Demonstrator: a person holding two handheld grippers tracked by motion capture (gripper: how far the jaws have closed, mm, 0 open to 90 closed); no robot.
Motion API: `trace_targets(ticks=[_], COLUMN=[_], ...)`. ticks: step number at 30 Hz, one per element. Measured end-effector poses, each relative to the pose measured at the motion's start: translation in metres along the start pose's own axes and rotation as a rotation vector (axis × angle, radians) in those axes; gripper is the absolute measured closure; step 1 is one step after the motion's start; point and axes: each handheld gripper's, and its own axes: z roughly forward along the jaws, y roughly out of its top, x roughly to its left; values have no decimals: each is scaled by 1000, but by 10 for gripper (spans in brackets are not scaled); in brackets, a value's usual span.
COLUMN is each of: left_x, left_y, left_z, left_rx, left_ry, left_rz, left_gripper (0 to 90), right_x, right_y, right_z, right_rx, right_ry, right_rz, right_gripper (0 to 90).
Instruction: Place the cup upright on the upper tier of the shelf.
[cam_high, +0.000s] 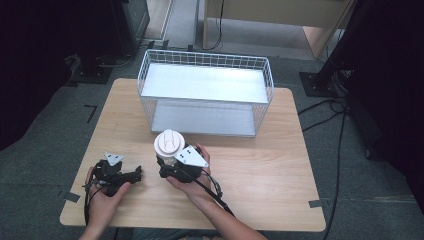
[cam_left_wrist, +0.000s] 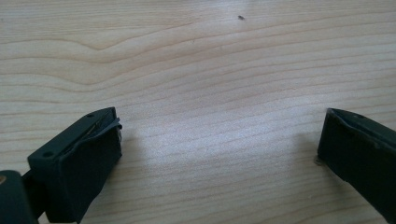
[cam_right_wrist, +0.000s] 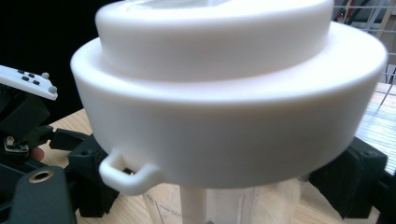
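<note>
Wooden table (cam_high: 260, 165), wire basket (cam_high: 206, 92) at far edge, right gripper (cam_high: 167, 162) jaws clamping bottle (cam_high: 169, 142), left gripper (cam_high: 131, 176) jaws open

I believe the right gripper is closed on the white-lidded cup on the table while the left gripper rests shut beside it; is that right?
Not quite: the left gripper is open. The left gripper view shows its jaws standing wide apart over bare table. The rest holds: the right gripper is closed on the white-lidded cup, as the right gripper view shows.
</note>
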Motion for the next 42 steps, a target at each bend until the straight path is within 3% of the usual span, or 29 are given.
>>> trace_targets(ticks=[9, 12, 19, 30, 42], left_x=[0, 0, 0, 0, 0], left_y=[0, 0, 0, 0, 0], left_z=[0, 0, 0, 0, 0], left_rx=[1, 0, 0, 2, 2], left_ry=[-3, -3, -3, -4, -3], left_rz=[1, 1, 0, 1, 2], left_gripper=[0, 0, 0, 0, 0], right_x=[-4, -6, -13, -34, -60], right_y=[14, 26, 47, 82, 117], right_z=[-13, -23, -39, -67, -91], right_rx=[-38, -70, -116, -244, -336], right_ry=[-14, -23, -41, -121, -195], right_rz=[-4, -30, -32, -47, -46], right_gripper=[150, 151, 151, 150, 150])
